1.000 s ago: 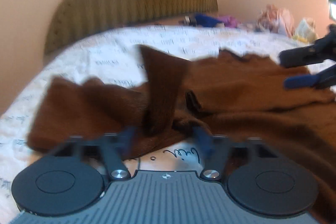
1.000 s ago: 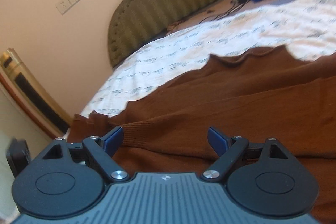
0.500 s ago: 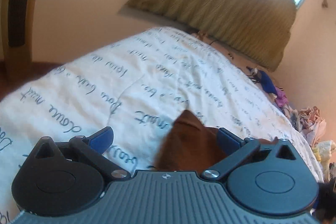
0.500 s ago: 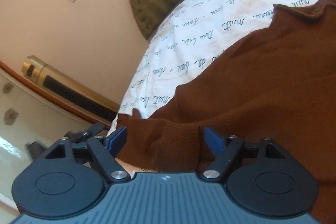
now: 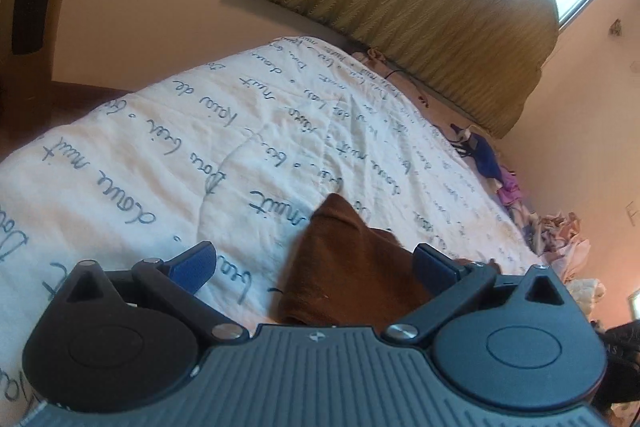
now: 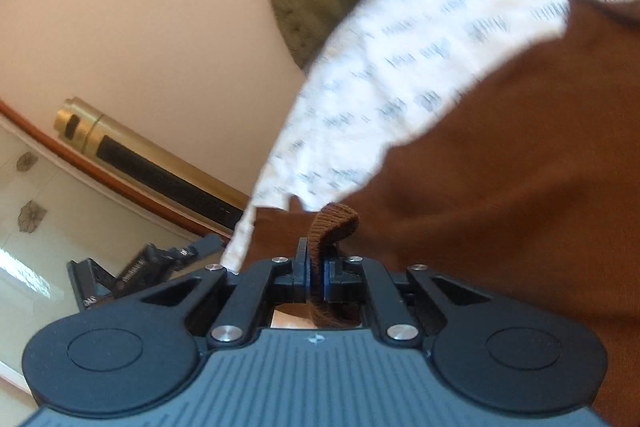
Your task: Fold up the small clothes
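A wide bed under a white quilted bedspread printed with blue handwriting [image 5: 168, 155] carries the work, with a green padded headboard [image 5: 420, 23] at its far end. One brown knitted garment [image 6: 500, 163] lies spread on the bedspread, filling the right and near part of the right wrist view; a pointed corner of it [image 5: 340, 255] shows near the left tongs. The step in hand appears to be the first grasp before a fold. The right tongs [image 6: 316, 273] are clamped on a ribbed edge of the brown garment, which bulges up in a small loop just above the fingers. The left tongs [image 5: 312, 267] stand wide apart, with the brown corner between them but not pinched. Next, the left tongs likely need to close on that corner so both can lift and carry the edge across. At the far right lies one pile of mixed clothes [image 5: 556, 235].
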Tool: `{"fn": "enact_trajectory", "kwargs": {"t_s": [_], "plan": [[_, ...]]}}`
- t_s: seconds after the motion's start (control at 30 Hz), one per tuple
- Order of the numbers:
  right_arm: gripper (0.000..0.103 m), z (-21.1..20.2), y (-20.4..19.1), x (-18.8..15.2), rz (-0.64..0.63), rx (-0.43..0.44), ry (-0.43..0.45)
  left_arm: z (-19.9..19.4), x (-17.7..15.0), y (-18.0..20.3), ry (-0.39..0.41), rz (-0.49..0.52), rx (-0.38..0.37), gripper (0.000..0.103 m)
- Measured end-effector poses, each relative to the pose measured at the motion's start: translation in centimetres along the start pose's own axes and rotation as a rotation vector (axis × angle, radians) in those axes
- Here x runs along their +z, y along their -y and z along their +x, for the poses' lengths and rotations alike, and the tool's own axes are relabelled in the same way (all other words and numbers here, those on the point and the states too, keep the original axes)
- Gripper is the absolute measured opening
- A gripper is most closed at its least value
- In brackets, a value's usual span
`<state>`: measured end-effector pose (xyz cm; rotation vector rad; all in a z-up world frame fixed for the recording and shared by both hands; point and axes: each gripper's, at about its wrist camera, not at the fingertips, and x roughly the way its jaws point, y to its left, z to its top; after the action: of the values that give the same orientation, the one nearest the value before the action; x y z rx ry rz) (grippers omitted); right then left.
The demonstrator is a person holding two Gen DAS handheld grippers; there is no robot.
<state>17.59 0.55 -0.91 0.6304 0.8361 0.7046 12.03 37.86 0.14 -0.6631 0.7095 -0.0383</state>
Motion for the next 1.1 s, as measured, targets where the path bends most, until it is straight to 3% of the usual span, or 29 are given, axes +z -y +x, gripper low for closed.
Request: {"fn": "enact_trajectory", "kwargs": {"t_s": [0.1, 0.2, 0.33, 0.5, 0.63, 0.67, 0.73, 0.77, 0.8, 0.97, 1.1], "plan": [[0.005, -0.7, -2.9, 2.0, -0.059, 0.003, 0.017, -1.0, -1.3, 1.0, 0.010, -0.014, -0.056, 0.103], [0.005, -1.4, -5.7, 3.5, -0.128, -0.009, 0.030, -0.7, -1.6, 0.9, 0.023, -0.058, -0.046, 0.103], [0.005, -4.6, -7.1, 4.6, -0.176, -0.005, 0.074, 0.7, -0.7, -0.1, -0.021, -0.131, -0.099, 0.103], [0.005, -10.0, -6.2, 6.2, -0.228, -0.070, 0.117, 3.7, -0.6, 1.9, -0.128, -0.081, -0.097, 0.103], [0.005, -12.9, -2.2, 5.9, -0.181, -0.138, 0.130, 7.4, -1.4, 4.2, -0.197, 0.006, -0.063, 0.098], [0.005, -13.1, -1.1, 5.5, -0.166, -0.153, 0.123, 8.1, -1.7, 5.0, -0.200, 0.039, -0.062, 0.093], [0.005, -13.2, 1.1, 4.3, -0.141, -0.179, 0.105, 9.3, -2.1, 6.3, -0.215, 0.097, -0.023, 0.063], [0.005, -13.2, 2.0, 3.7, -0.128, -0.188, 0.100, 9.8, -2.2, 6.6, -0.239, 0.099, -0.005, 0.030], [0.005, -13.1, 2.9, 3.2, -0.110, -0.193, 0.095, 10.4, -2.2, 6.6, -0.256, 0.084, -0.005, 0.016], [0.005, -12.8, 5.0, 1.8, -0.076, -0.207, 0.088, 9.7, -2.1, 7.9, -0.224, 0.161, 0.035, 0.011], [0.005, -14.4, 3.6, 2.8, -0.112, -0.180, 0.127, 6.9, -1.7, 9.7, -0.156, 0.234, 0.016, 0.010]]}}
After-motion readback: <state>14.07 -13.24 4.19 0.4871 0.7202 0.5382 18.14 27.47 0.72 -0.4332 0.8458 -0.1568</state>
